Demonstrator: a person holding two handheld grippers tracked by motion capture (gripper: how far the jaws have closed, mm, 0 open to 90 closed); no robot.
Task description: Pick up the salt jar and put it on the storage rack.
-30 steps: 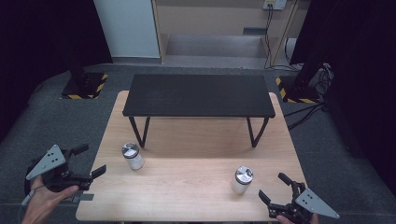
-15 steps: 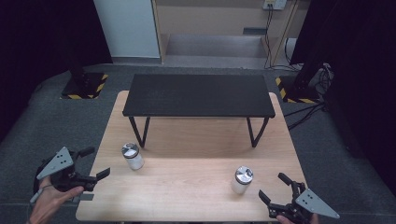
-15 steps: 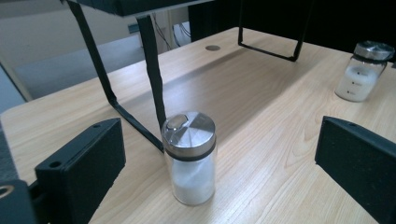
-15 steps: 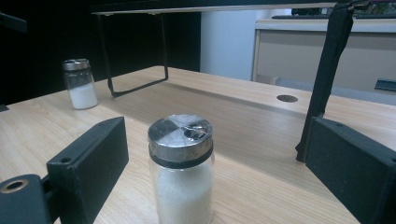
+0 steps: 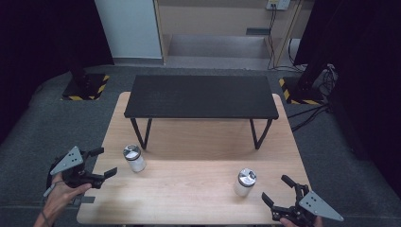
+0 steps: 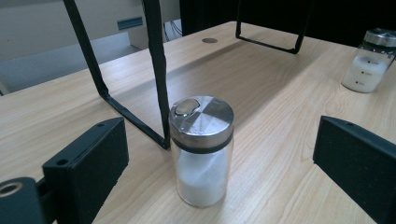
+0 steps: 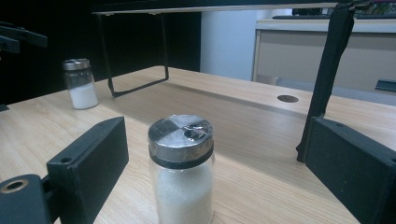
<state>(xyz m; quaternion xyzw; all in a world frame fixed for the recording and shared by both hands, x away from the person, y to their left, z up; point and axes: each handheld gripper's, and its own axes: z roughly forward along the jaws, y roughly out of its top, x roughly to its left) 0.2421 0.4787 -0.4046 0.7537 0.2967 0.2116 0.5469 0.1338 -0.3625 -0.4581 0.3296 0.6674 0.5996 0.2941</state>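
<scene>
Steel-capped left shaker [image 5: 134, 158], upright on the wooden table [image 5: 198, 189], is seen at approx. 2 o'clock of the left gripper [image 5: 105, 163] (jaws spread, just been closing slightly, nothing betw. them), the nearer gripper.

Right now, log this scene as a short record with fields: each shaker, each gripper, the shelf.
left shaker: upright on the wooden table, near the shelf's front left leg
right shaker: upright, near the table's front right
left gripper: open, aimed at the left shaker, not touching; jaws have just been closing a little
right gripper: open, aimed at the right shaker, not touching
black shelf: at the table's back, bare top
</scene>
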